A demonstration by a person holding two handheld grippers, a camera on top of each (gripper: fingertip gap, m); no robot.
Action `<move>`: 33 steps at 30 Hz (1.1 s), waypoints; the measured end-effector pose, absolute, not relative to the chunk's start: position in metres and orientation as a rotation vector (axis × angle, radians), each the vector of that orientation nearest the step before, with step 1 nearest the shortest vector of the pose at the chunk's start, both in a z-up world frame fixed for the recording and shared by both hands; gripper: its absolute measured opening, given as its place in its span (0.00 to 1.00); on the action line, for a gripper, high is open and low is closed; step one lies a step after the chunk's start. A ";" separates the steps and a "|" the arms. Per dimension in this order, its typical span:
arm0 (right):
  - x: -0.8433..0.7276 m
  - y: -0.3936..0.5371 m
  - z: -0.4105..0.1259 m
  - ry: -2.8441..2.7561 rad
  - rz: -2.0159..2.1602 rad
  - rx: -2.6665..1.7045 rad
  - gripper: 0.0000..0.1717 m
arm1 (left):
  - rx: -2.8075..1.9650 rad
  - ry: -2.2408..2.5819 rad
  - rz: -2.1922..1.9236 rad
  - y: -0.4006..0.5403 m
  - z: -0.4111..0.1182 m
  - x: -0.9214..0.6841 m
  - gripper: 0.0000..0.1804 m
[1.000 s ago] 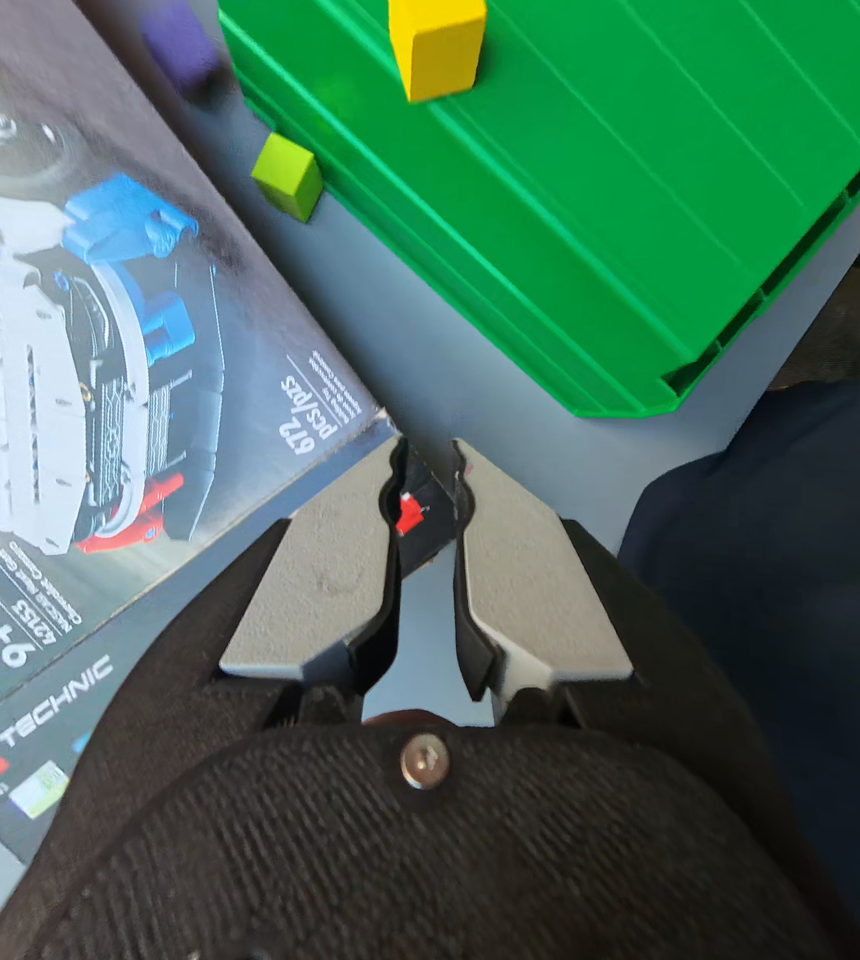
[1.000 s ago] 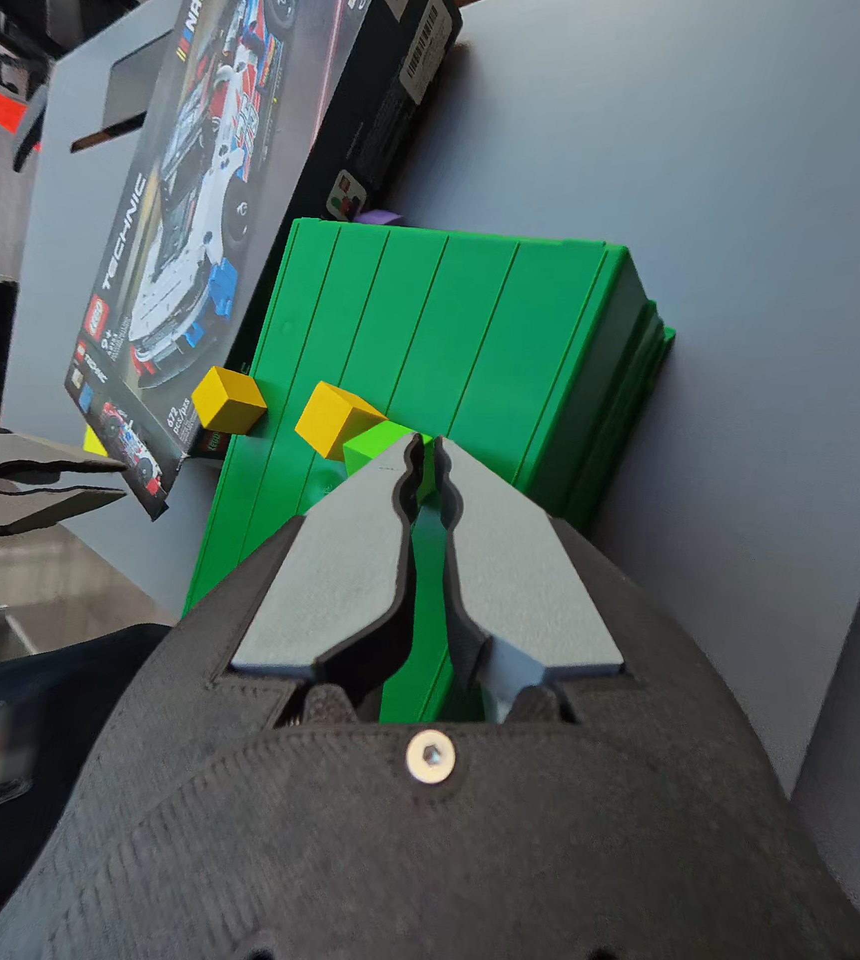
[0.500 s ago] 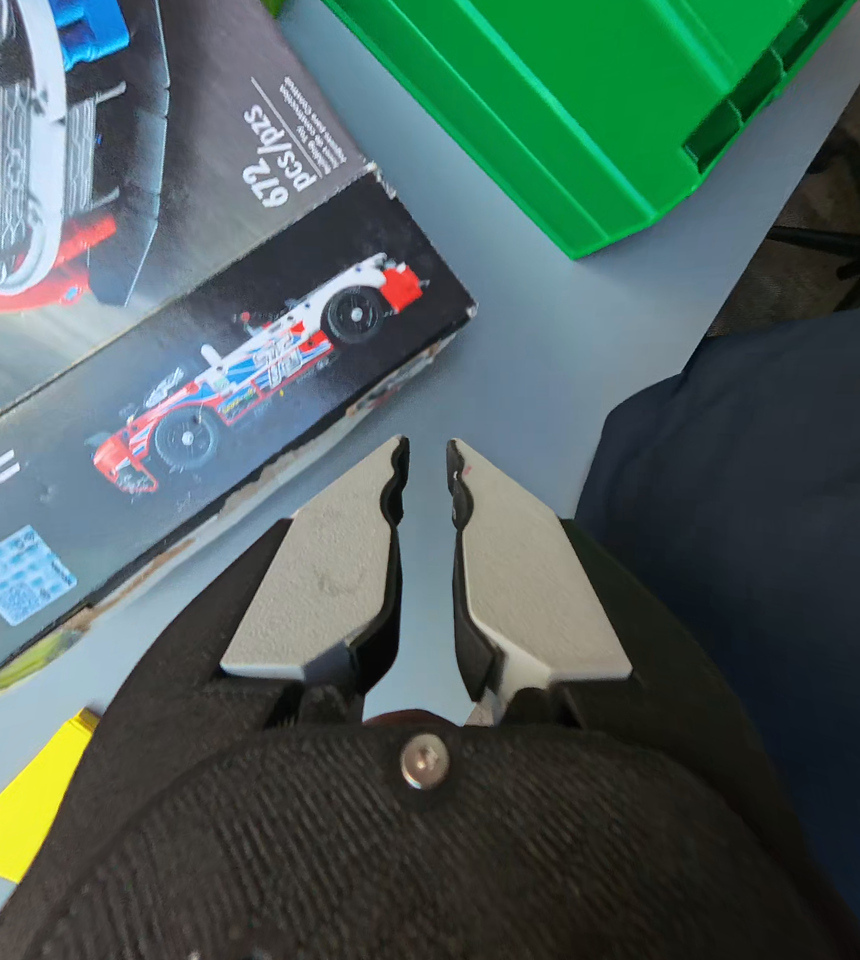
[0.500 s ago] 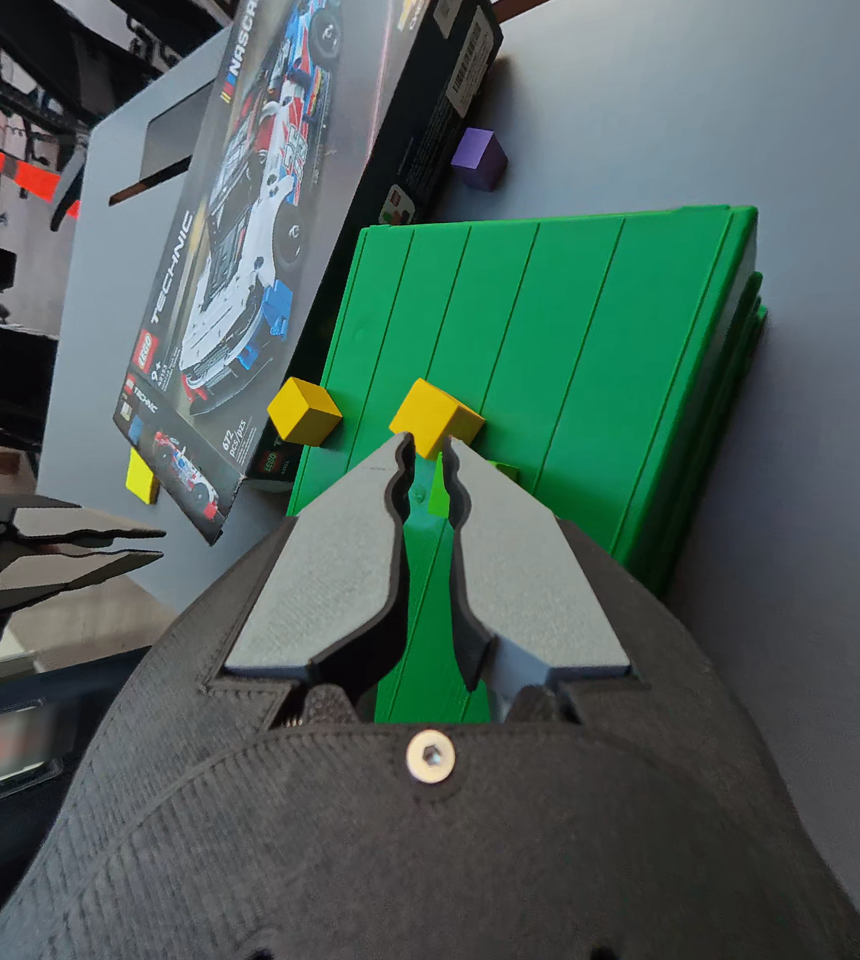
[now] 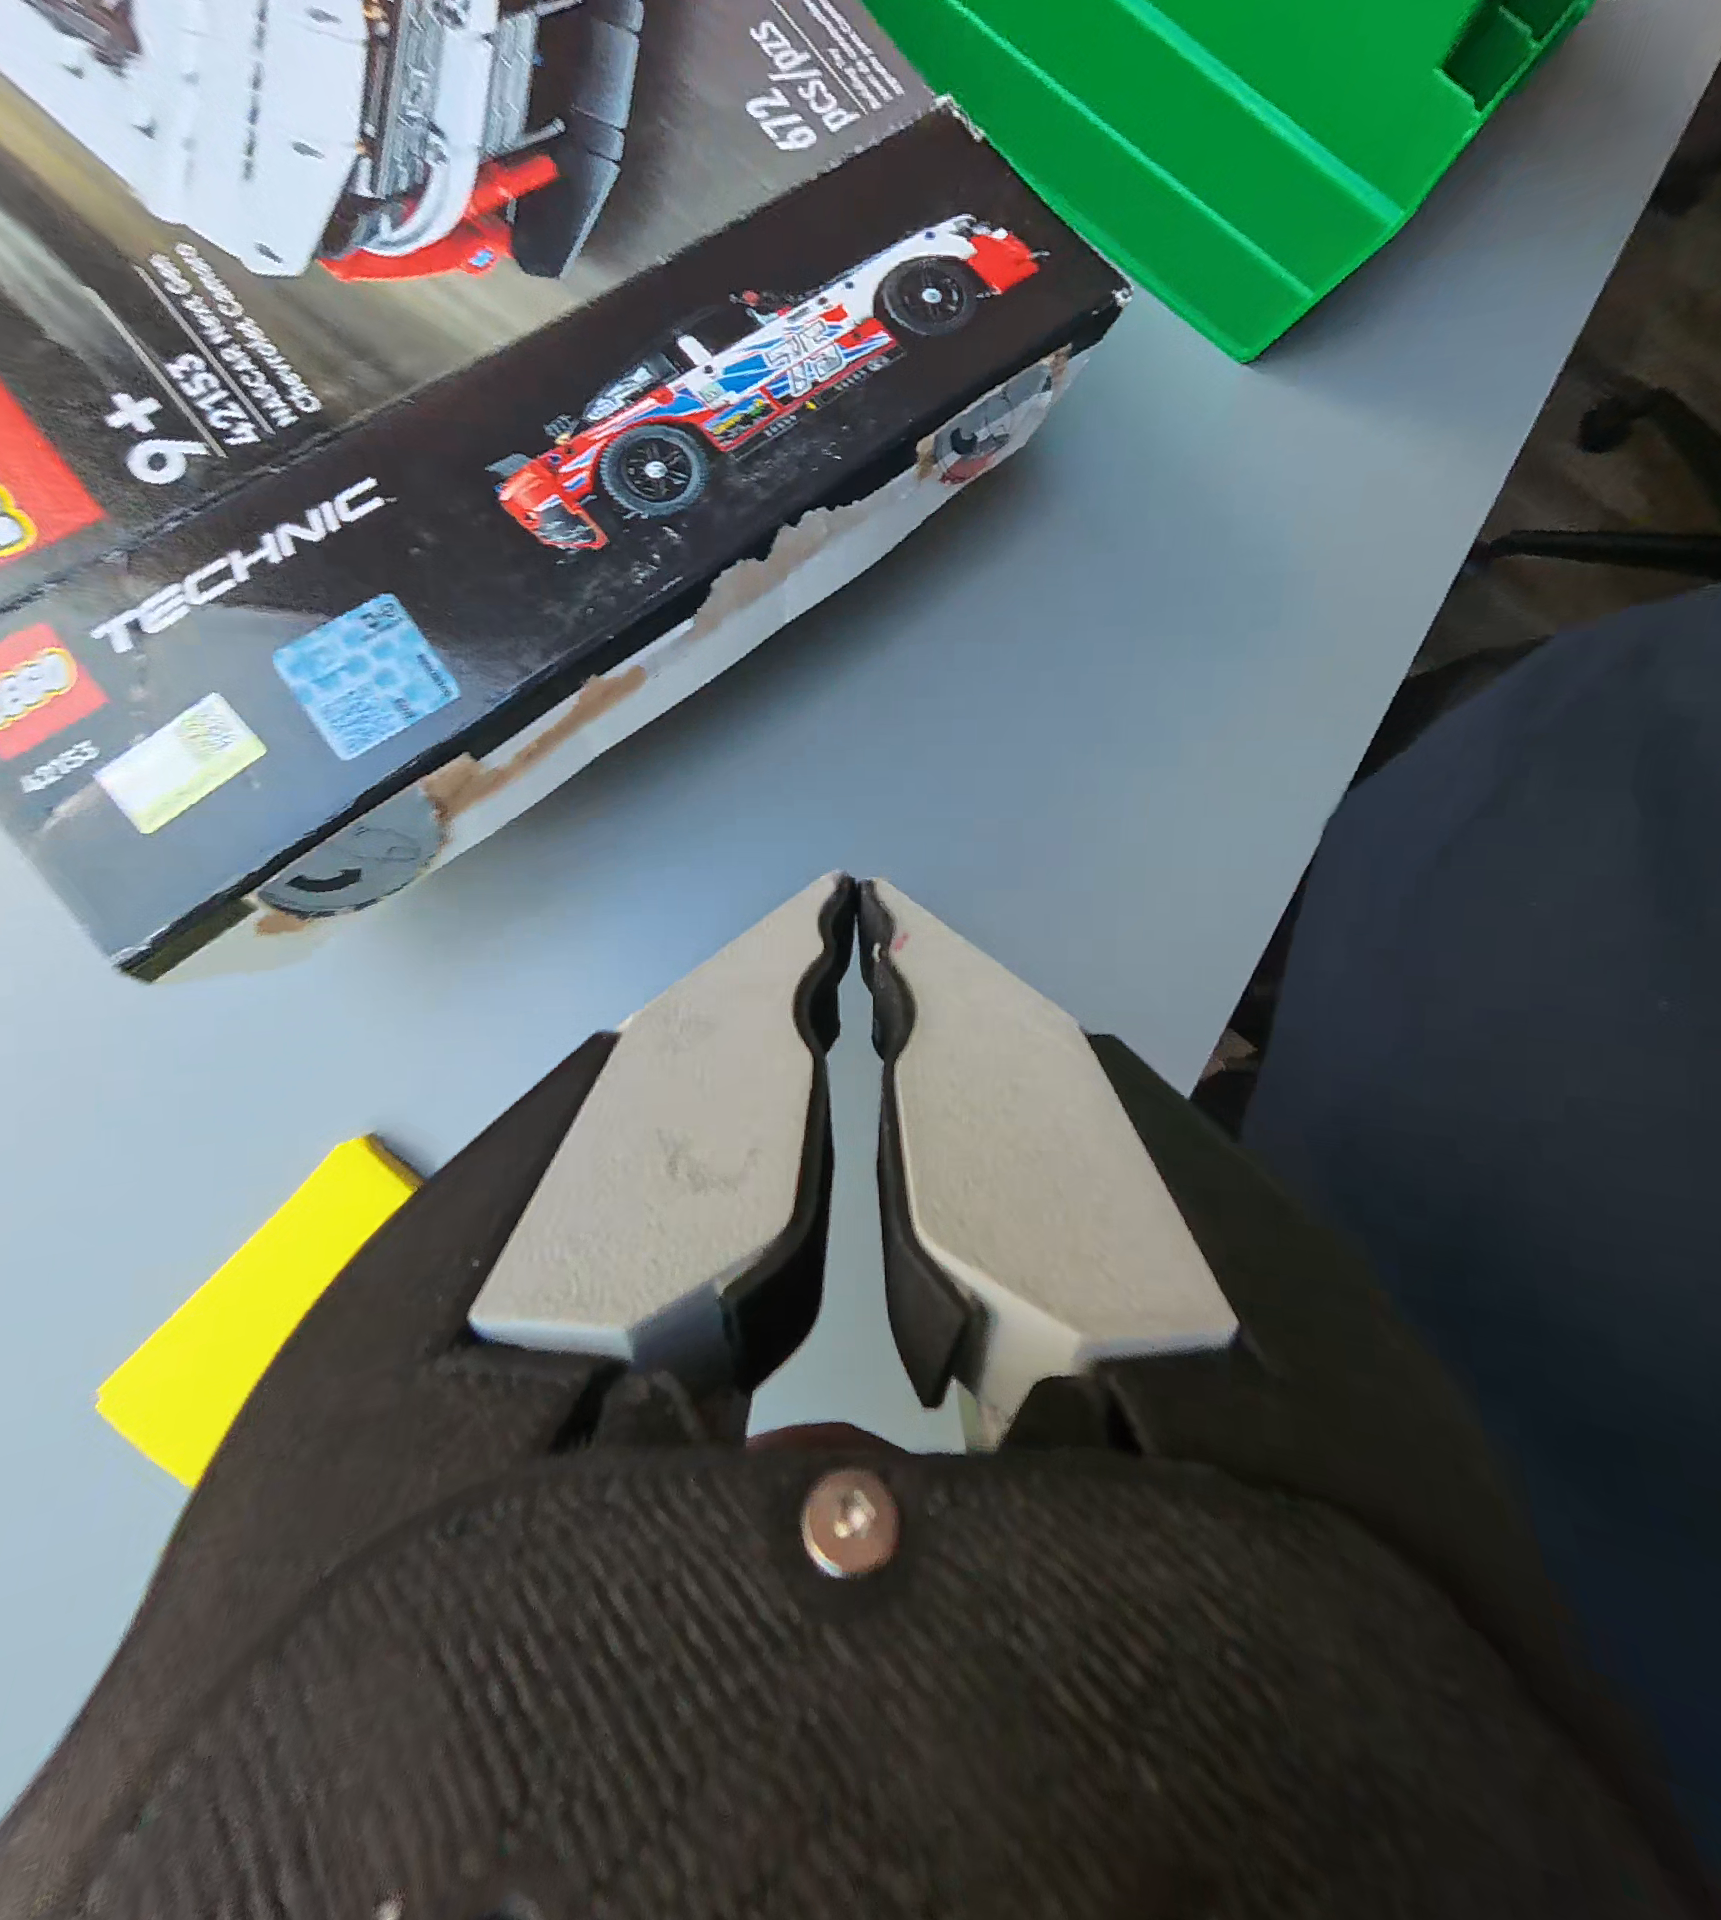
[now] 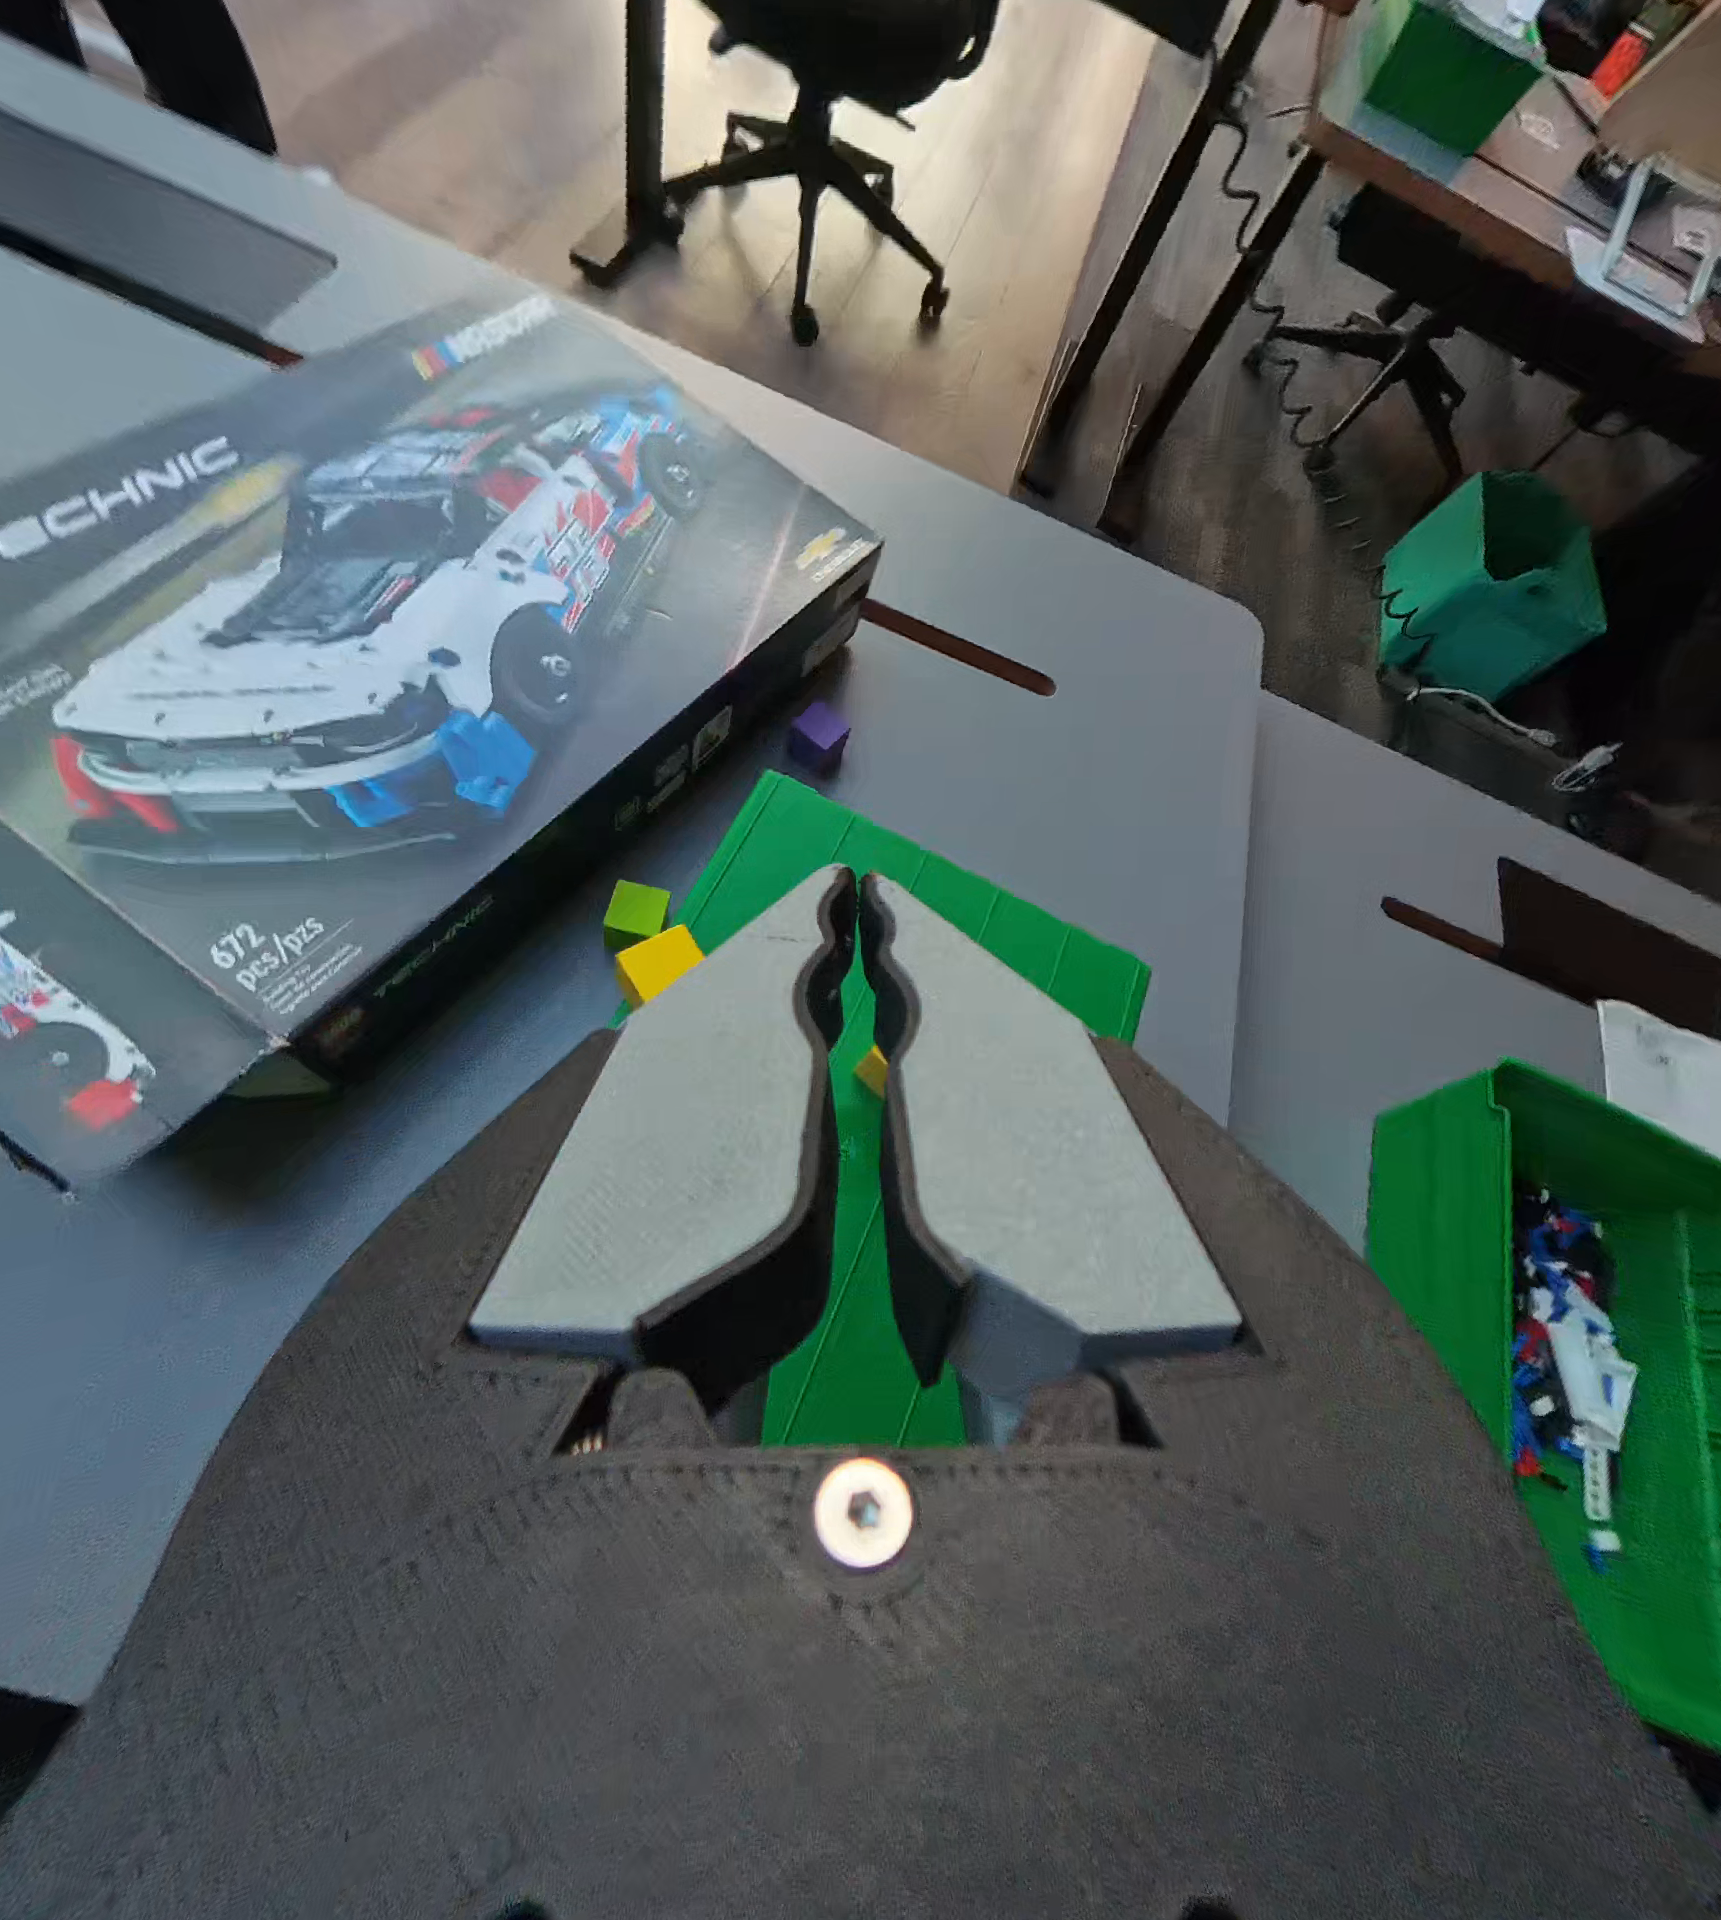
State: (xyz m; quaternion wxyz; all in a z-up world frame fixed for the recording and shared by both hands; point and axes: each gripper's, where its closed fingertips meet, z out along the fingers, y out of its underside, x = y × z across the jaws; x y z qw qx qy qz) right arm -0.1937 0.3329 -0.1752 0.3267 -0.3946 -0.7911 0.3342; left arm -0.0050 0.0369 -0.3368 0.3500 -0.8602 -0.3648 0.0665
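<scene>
Toy car box [image 5: 482, 436] sits far left on the grey counter [image 5: 939, 727]. Left tongs [image 5: 856, 888] hover just off it, pinched together on nothing. Right tongs [image 6: 857, 881], also closed and bare, hang over the flipped green bin [image 6: 1022, 935] beside a yellow cube [image 6: 656, 961].

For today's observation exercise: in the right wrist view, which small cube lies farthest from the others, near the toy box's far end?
The purple cube, alone on the grey table; the lime-green cube and yellow cube sit together.

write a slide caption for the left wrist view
Left gripper, jaws shut and empty, over a grey table near a toy car box.
</scene>
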 end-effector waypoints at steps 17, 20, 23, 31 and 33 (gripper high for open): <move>-0.228 0.314 -0.216 -2.386 1.210 -0.876 0.00 | -2.237 -1.184 0.296 0.093 -0.327 0.008 0.00; -0.230 0.327 -0.232 -2.434 1.264 -0.854 0.00 | -2.253 -1.249 0.307 0.119 -0.325 0.008 0.00; -0.227 0.329 -0.234 -2.463 1.383 -0.804 0.00 | -2.233 -1.309 0.311 0.141 -0.318 0.005 0.00; -0.236 0.325 -0.216 -2.433 1.511 -0.769 0.00 | -2.244 -1.262 0.348 0.166 -0.302 -0.007 0.00; -0.241 0.325 -0.214 -2.420 1.501 -0.819 0.00 | -2.217 -1.282 0.276 0.170 -0.303 -0.007 0.00</move>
